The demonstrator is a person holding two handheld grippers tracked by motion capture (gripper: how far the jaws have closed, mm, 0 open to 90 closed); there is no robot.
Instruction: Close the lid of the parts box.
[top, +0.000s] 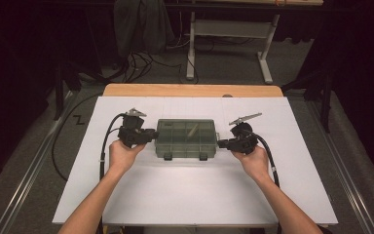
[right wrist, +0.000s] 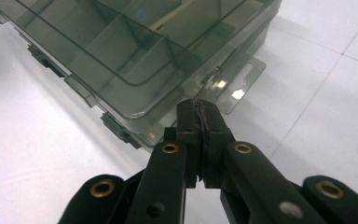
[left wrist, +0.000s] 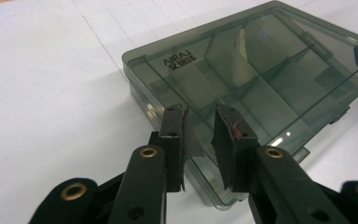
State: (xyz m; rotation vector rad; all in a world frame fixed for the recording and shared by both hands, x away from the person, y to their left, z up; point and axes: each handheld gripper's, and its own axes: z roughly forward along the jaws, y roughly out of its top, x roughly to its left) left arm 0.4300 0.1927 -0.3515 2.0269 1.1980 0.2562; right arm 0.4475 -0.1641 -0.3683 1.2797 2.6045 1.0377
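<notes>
One organiser box (top: 187,138) — two grippers (top: 151,136) (top: 220,143)

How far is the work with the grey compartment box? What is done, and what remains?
Done: both tongs are at the closed organiser box, one at each end. In hand: the left tongs straddle the box's edge, jaws partly apart; the right tongs are shut at the hang tab. Left: the lid is still down and its front latches look fastened, so opening probably remains.
</notes>
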